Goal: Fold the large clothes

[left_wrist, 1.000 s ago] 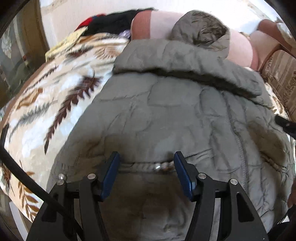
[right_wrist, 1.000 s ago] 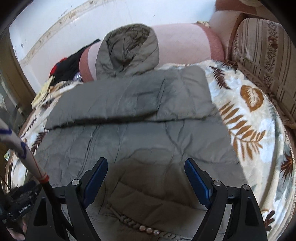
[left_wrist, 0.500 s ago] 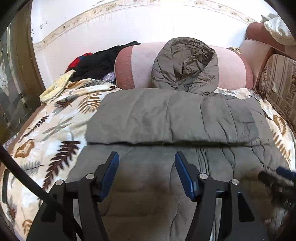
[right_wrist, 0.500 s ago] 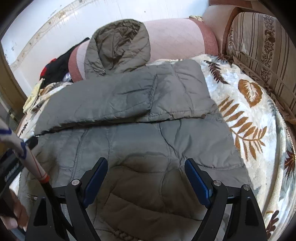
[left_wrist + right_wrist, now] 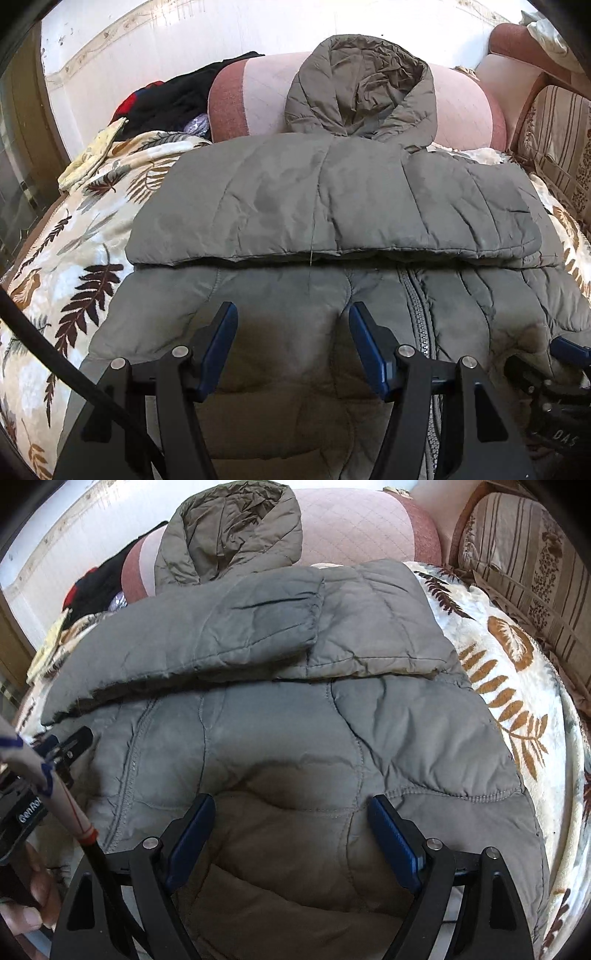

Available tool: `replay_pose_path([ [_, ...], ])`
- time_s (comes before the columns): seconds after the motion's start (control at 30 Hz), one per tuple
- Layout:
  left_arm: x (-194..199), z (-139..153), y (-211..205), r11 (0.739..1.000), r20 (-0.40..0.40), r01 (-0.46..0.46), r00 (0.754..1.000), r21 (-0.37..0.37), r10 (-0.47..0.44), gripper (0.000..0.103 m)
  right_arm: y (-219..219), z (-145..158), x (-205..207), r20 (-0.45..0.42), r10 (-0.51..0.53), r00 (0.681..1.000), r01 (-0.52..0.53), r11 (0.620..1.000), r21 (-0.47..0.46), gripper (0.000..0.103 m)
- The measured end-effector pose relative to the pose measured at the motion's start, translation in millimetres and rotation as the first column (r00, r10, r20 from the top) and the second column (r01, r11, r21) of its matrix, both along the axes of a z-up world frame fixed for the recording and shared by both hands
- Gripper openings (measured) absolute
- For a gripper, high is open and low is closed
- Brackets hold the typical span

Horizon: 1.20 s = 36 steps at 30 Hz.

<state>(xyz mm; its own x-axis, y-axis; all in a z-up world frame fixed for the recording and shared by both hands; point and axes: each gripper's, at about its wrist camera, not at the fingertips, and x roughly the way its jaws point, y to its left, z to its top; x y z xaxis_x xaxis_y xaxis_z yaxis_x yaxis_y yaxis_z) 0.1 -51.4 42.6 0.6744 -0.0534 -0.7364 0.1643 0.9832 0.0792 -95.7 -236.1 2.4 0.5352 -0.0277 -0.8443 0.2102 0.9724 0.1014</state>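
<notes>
Jacket (image 5: 332, 199) lies lengthwise ahead, hem nearest; left gripper (image 5: 291, 347) and right gripper (image 5: 291, 834) hover apart, holding nothing.

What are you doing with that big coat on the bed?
A person is folding the coat with a gripper in each hand. It lies flat on a leafy blanket, with its sleeves folded across the chest and its hood resting on a pink bolster. The left gripper and right gripper both hover open over the coat's lower part, holding nothing. The bottom half is not yet folded up.
</notes>
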Motion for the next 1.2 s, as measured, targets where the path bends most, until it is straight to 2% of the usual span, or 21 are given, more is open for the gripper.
replay_pose_path([
  [0.27, 1, 0, 4, 1.0, -0.004, -0.013, 1.0, -0.009, 0.013, 0.062, 3, 4, -2, 0.016, -0.01, 1.0, 0.01, 1.0, -0.026, 0.089],
  [0.47, 0, 0, 7, 1.0, -0.002, -0.02, 1.0, -0.013, 0.02, 0.062, 6, 40, 6, 0.169, -0.011, 0.986, 0.02, 0.998, -0.052, 0.089],
  [0.5, 1, 1, 8, 1.0, -0.003, -0.022, 1.0, -0.013, 0.022, 0.062, 4, 46, 12, 0.191, -0.018, 0.981, 0.026, 0.999, -0.044, 0.088],
  [0.57, 1, 0, 9, 1.0, -0.007, -0.024, 1.0, -0.015, 0.024, 0.062, 0, 52, 22, 0.217, -0.024, 0.976, 0.033, 0.999, -0.035, 0.079],
  [0.63, 1, 0, 9, 1.0, -0.005, -0.024, 1.0, -0.014, 0.024, 0.062, -2, 56, 36, 0.233, -0.035, 0.972, 0.052, 0.996, -0.066, 0.075],
  [0.77, 3, 0, 6, 1.0, -0.006, -0.017, 1.0, -0.006, 0.017, 0.062, -11, 41, 63, 0.199, -0.022, 0.98, 0.039, 0.996, -0.077, 0.075],
  [0.9, 8, -4, 4, 1.0, -0.013, -0.013, 1.0, 0.004, 0.013, 0.062, -22, 19, 78, 0.129, -0.038, 0.991, 0.043, 0.999, -0.034, 0.075],
  [1.07, 12, -7, 1, 1.0, -0.023, -0.012, 1.0, 0.009, 0.012, 0.062, -23, 11, 82, 0.103, -0.031, 0.994, 0.035, 0.999, -0.032, 0.077],
  [1.2, 11, -5, 2, 1.0, -0.019, -0.012, 1.0, 0.002, 0.012, 0.062, -22, 21, 70, 0.123, -0.033, 0.992, 0.037, 0.999, -0.031, 0.077],
])
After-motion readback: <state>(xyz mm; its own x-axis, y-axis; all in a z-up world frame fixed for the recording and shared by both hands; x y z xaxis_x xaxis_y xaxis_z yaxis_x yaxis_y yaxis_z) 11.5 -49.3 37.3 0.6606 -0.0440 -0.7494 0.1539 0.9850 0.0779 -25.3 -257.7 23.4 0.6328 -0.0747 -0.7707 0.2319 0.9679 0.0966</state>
